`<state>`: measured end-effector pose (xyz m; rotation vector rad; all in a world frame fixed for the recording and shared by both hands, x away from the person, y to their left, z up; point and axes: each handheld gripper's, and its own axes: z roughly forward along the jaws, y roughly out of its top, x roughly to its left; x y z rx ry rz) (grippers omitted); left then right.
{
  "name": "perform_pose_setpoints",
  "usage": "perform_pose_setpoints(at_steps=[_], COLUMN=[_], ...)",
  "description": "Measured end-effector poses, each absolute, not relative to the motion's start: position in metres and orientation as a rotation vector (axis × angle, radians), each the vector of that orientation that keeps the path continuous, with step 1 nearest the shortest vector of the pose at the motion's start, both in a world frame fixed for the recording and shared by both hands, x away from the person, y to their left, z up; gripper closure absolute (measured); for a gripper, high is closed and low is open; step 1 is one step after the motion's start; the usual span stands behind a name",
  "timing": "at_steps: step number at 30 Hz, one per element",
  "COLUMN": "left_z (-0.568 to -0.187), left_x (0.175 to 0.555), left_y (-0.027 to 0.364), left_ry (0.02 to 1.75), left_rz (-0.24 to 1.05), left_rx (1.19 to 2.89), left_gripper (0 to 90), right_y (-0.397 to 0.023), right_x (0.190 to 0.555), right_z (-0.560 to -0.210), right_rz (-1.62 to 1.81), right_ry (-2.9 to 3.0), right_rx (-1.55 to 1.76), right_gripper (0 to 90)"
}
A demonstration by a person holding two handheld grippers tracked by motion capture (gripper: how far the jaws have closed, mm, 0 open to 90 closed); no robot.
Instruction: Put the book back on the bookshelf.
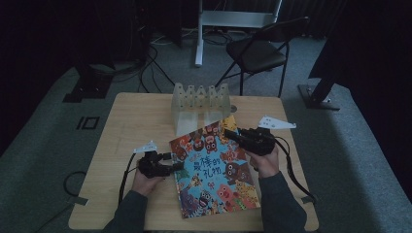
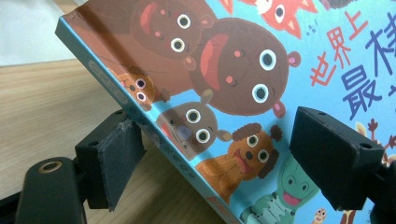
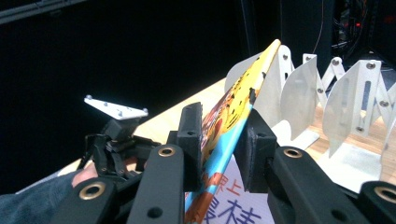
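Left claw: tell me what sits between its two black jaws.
The spine edge of the colourful cartoon-animal picture book lies between the left claw jaws, which stand apart from it; the left gripper view shows gaps on both sides.

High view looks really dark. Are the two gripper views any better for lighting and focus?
High view: dim and underexposed, the room near black, though the book cover still reads. Left gripper view: bright and sharp on the cover, the near jaws slightly soft. Right gripper view: the rack and book edge are well lit against a black background, the lowest jaw parts blurred.
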<state>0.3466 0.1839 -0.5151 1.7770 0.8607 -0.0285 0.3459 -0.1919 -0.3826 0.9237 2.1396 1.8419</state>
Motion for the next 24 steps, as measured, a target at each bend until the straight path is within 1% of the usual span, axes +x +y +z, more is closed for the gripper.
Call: perform_pose_setpoints(at_steps=[3,6,10,14,18,19,20,21,24], left_z=[-0.513,-0.511,-0.509,-0.506,-0.502,-0.5,-0.497,-0.494,-0.486], left_x=[0.345,0.346,0.347,0.346,0.345,0.344,0.344,0.342,0.34], left_y=[0.184,0.185,0.189,0.191,0.194,0.195,0.196,0.197,0.199], left_ry=[0.865,0.874,0.878,0.873,0.877,0.879,0.88,0.881,0.877], left_rz=[-0.005,-0.001,-0.001,0.013,0.036,0.042,0.058,0.079,0.118], left_rx=[1.788,1.773,1.748,1.75,1.735,1.716,1.709,1.706,1.699], left_gripper=[19.4,22.7,29.5,32.9,35.4,37.7,40.9,42.0,46.4], right_y=[-0.194,-0.197,-0.2,-0.202,-0.202,-0.201,-0.199,-0.196,-0.199], right_x=[0.348,0.35,0.351,0.352,0.351,0.351,0.35,0.349,0.349], right_z=[-0.382,-0.382,-0.383,-0.382,-0.38,-0.379,-0.379,-0.38,-0.382], right_rz=[1.772,1.739,1.713,1.683,1.61,1.578,1.504,1.454,1.478], right_ry=[2.163,2.193,2.209,2.232,2.238,2.238,2.238,2.233,2.213], right_rx=[0.902,0.891,0.868,0.854,0.833,0.839,0.844,0.853,0.868], right_gripper=[73.2,73.1,71.4,69.2,63.9,59.9,54.1,53.3,53.0])
